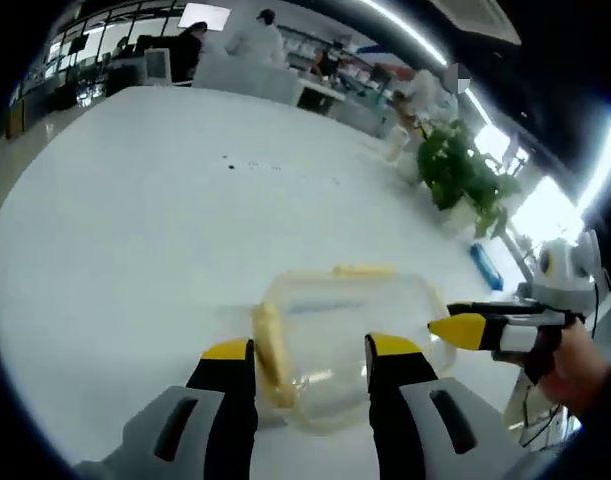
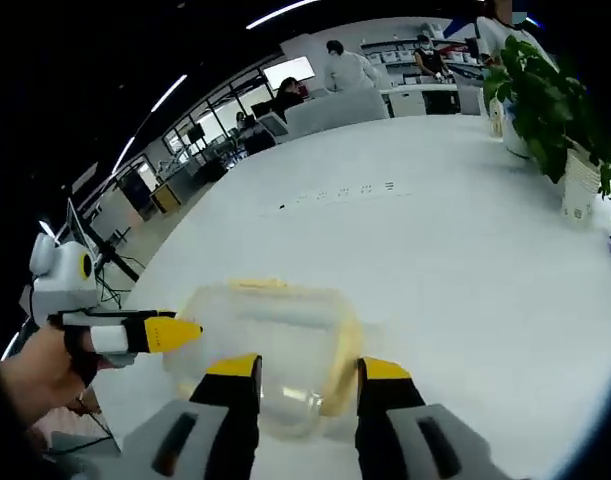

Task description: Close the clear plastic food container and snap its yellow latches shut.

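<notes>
A clear plastic food container [image 1: 335, 325] [image 2: 275, 335] lies on the white table [image 1: 135, 220] with its lid resting on top. One yellow latch [image 1: 270, 350] runs along a side and another yellow latch [image 1: 363, 270] along the far edge; whether they are snapped I cannot tell. My left gripper [image 1: 310, 350] is open, its jaws just in front of the container's near side. My right gripper [image 2: 309, 367] is open too, over the opposite side. Each one reaches into the other's view: the right gripper [image 1: 457, 327], the left gripper [image 2: 177, 331].
A potted plant [image 1: 465, 170] [image 2: 550, 100] stands near the table's far edge, with a white cup [image 2: 578, 195] and a blue object [image 1: 485, 268] beside it. Several people stand at desks [image 2: 385, 100] beyond the table. A hand [image 1: 575, 365] holds the right gripper.
</notes>
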Motion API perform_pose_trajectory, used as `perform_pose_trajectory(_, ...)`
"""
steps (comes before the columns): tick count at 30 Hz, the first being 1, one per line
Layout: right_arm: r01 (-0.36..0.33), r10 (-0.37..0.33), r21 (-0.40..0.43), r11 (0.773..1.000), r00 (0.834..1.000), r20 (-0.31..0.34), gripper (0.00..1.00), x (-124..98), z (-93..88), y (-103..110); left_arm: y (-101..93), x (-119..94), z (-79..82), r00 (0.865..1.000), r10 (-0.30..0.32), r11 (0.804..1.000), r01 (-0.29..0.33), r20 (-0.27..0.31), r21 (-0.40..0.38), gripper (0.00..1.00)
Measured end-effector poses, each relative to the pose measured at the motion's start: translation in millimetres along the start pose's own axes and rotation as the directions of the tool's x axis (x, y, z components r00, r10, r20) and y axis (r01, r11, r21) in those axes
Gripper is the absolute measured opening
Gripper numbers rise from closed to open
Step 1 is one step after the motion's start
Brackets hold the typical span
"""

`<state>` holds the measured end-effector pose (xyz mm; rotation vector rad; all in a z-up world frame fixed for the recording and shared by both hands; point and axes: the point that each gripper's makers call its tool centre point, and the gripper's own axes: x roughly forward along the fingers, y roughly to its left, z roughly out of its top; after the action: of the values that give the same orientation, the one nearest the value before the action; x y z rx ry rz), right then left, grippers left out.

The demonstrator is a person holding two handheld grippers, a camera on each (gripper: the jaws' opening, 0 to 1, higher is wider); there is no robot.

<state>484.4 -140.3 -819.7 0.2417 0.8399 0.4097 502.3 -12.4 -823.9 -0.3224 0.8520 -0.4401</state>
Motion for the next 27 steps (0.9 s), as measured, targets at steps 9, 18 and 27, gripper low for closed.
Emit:
perform_pose_trajectory(9,0.028,-0.028,-0.045,0.999,1.000,0.012,0.34,3.3,0.2,2.0,-11.4,7.9,0.3,0.999,-0.035,0.999,0.035,0.013,-0.004,0.38)
perform_pose_trajectory(18,0.016,-0.017,0.006,1.000,0.999,0.027,0.34,5.3,-0.7,4.7,-6.0,3.8,-3.6,0.999,-0.038,0.999,0.039,0.020,-0.032,0.39)
perform_pose_trajectory(27,0.004,-0.004,-0.005,1.000,1.000,0.020,0.35,17.3,4.2,17.9,11.1,-1.3,4.0,0.999,-0.027,0.999,0.027,0.019,-0.029,0.39)
